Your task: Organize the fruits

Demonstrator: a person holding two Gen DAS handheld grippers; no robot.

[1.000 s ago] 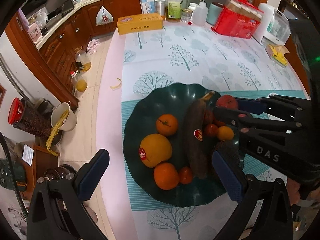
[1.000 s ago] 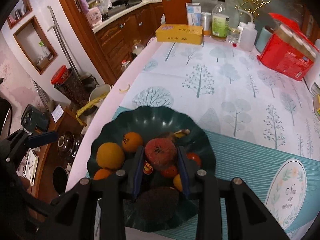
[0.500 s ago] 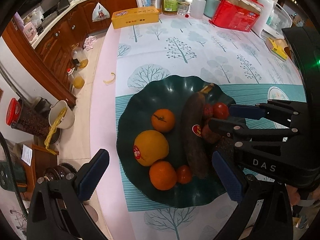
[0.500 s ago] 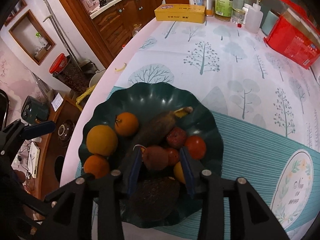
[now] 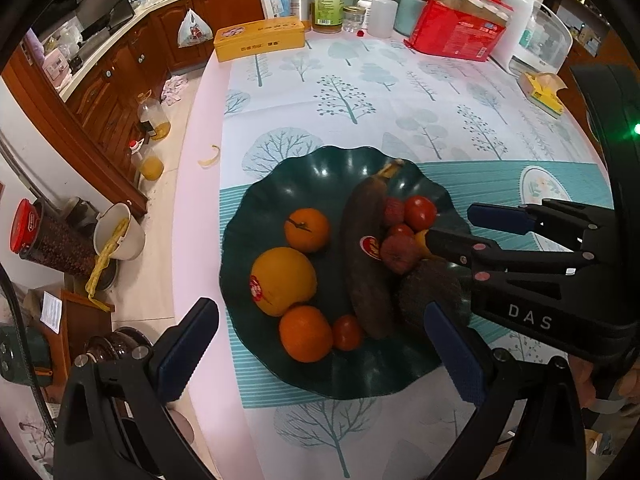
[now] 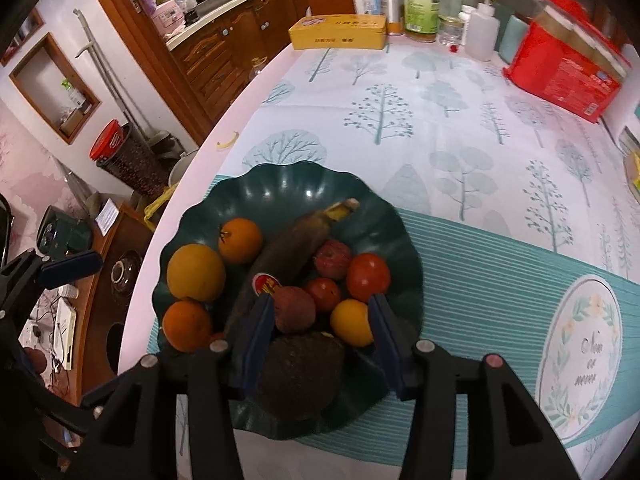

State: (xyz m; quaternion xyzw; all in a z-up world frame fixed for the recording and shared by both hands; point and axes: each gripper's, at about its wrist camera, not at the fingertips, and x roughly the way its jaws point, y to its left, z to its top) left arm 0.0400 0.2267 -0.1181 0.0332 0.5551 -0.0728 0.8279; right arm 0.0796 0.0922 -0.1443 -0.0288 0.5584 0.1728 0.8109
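A dark green scalloped plate [image 5: 280, 184] [image 6: 280, 184] holds a brown banana [image 5: 366, 248] [image 6: 288, 248], oranges [image 5: 306, 229], a large yellow orange [image 5: 282, 280] [image 6: 196, 272], tomatoes [image 6: 367, 276], a dark avocado [image 6: 300, 368] and a dull red fruit [image 6: 294, 309] [image 5: 398, 254]. My right gripper [image 6: 320, 328] is open over the plate's near side, the red fruit lying free between its fingers. It shows from the side in the left wrist view [image 5: 460, 228]. My left gripper [image 5: 320, 352] is open and empty above the plate's near edge.
A tree-print cloth and a teal striped mat [image 6: 500, 264] cover the table. At the back stand a yellow box [image 5: 260, 38], bottles [image 5: 328, 0] and a red package [image 5: 460, 32]. The table edge and the floor with a bin [image 5: 48, 240] are at left.
My right gripper lowered the red fruit onto the plate, opened and let it go, then drew back a little. The left gripper stayed open.
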